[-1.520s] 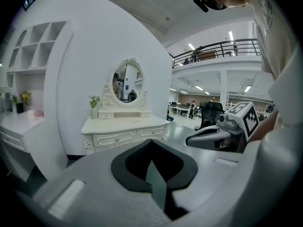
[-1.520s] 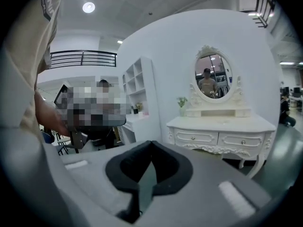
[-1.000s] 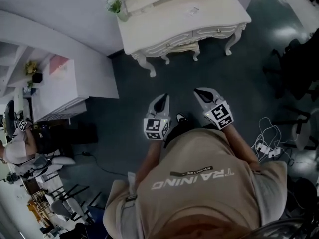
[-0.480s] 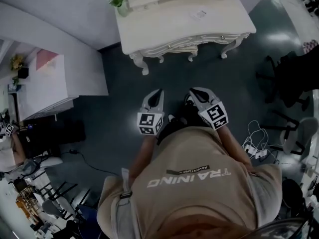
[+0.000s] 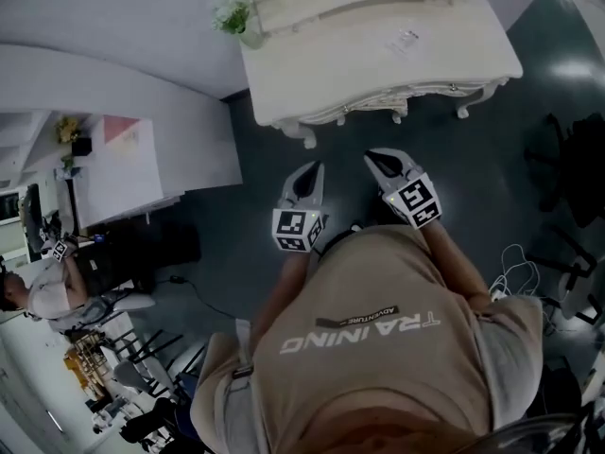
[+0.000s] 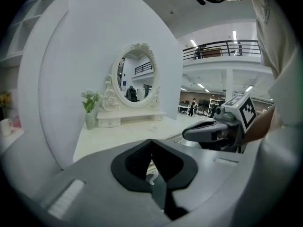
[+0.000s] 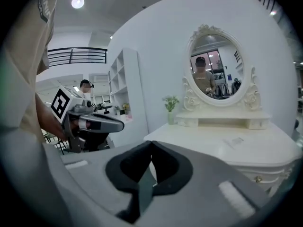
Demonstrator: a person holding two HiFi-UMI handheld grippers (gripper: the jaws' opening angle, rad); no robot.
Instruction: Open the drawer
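A white carved dressing table (image 5: 312, 74) stands against the wall at the top of the head view. Its drawer fronts (image 5: 378, 105) run along the near edge, all pushed in; one drawer front with a small knob (image 7: 265, 176) shows in the right gripper view. My left gripper (image 5: 312, 170) and right gripper (image 5: 378, 159) are held side by side over the dark floor, a short way in front of the table and pointing at it. Both are shut with nothing between the jaws. Neither touches the table.
On the table stand an oval mirror (image 7: 218, 70), a vase of flowers (image 5: 236, 17) at its left end and a small card (image 5: 406, 38). A white shelf unit (image 5: 123, 168) is to the left, a dark chair (image 5: 577, 159) and floor cables (image 5: 515, 272) to the right.
Both grippers have moved forward together toward the dressing table, and the gap of floor between them and its front edge has shrunk. The jaws stayed shut.
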